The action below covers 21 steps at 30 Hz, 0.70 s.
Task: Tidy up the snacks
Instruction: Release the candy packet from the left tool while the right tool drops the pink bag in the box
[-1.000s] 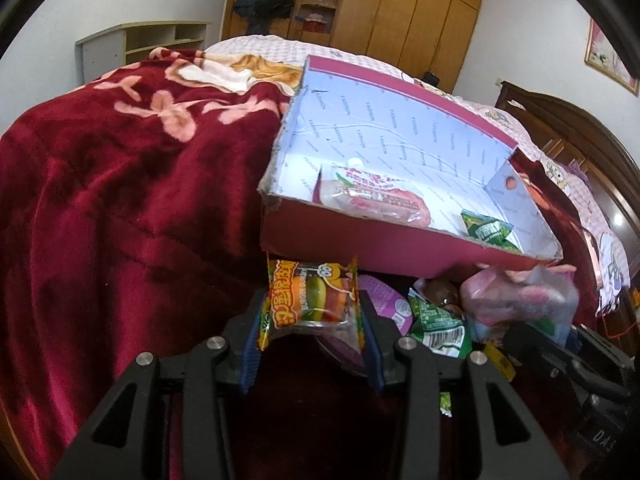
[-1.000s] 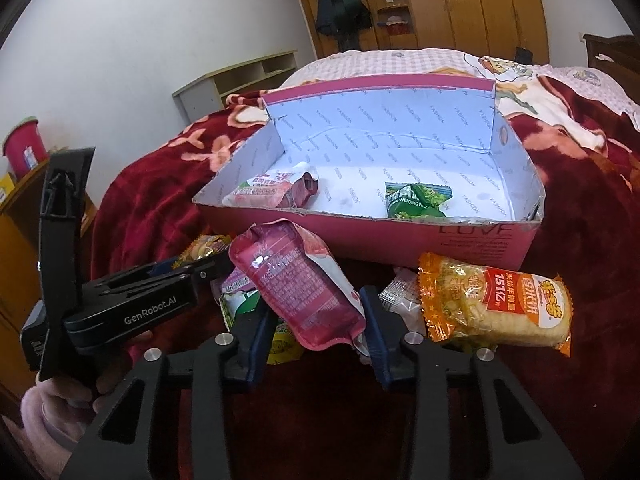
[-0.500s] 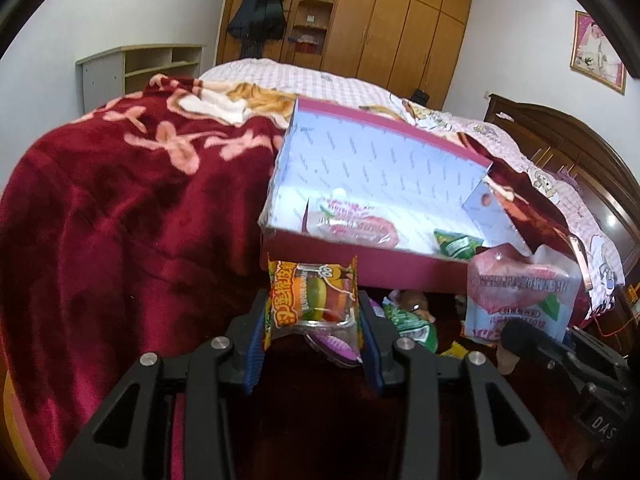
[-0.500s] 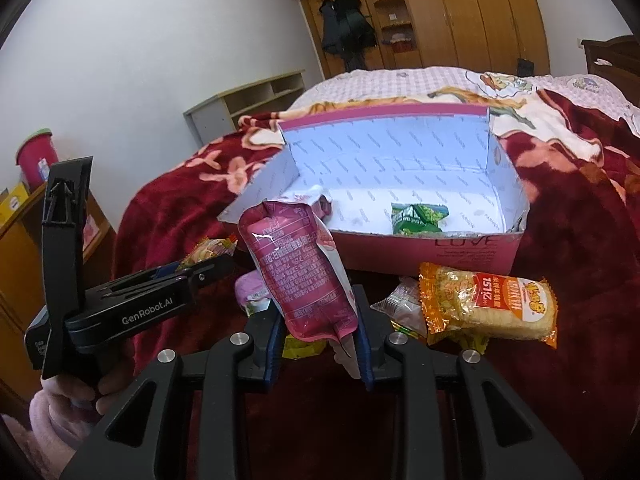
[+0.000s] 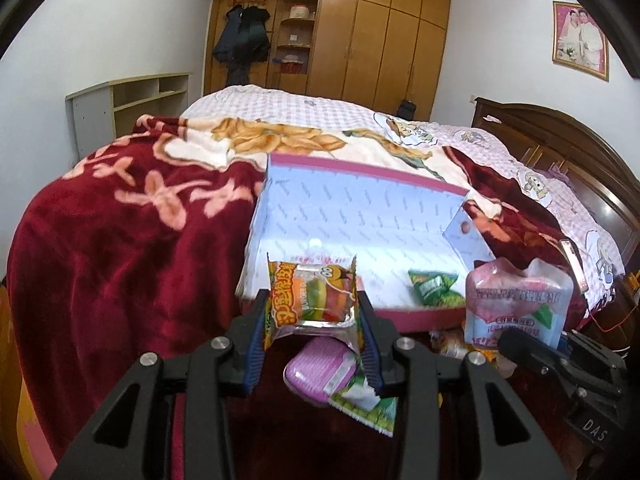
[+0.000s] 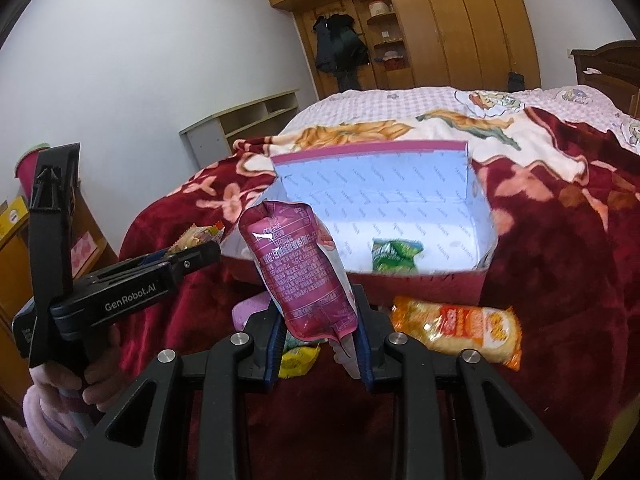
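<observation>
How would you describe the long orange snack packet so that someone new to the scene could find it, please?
Start at the open pink box on the red blanket. The long orange snack packet lies flat on the blanket just in front of the box's near wall, towards its right end. Unlike its neighbours it is long, orange-yellow, and held by no gripper.

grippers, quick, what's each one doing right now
Left gripper: shut on the burger gummy packet.
Right gripper: shut on the pink snack pouch.
</observation>
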Tool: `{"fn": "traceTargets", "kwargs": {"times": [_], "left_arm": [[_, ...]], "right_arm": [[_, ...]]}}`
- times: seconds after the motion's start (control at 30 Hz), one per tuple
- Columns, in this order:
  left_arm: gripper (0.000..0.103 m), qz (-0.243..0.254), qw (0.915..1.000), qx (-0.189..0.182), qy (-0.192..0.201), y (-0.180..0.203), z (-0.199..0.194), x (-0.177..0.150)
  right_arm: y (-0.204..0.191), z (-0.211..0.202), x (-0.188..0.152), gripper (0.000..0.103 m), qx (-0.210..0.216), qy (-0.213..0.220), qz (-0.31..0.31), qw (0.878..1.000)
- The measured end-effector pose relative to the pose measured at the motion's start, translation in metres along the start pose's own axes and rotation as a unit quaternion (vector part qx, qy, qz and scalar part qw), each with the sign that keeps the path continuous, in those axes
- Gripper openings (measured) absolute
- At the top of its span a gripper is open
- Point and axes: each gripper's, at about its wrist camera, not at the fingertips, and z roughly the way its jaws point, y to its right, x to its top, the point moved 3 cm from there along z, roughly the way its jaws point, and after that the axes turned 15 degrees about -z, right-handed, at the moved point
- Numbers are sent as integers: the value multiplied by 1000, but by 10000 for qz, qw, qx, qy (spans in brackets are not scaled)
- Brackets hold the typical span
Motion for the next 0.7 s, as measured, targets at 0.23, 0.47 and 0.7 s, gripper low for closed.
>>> {"fn": "traceTargets", "kwargs": {"times": [0.23,0.47,0.7], "left_arm": [[42,152,9998,-112,-4,22,17,16],[42,284,9995,-150,-48,42,43,26],[42,313,9993,-159,-162,51,74,34]], "right_arm": [[15,5,12,31,-137,-11,28,9999],[30,21,26,31,-163,-68,42,9998],[44,44,40,31,-181,-117,105,9997]]}}
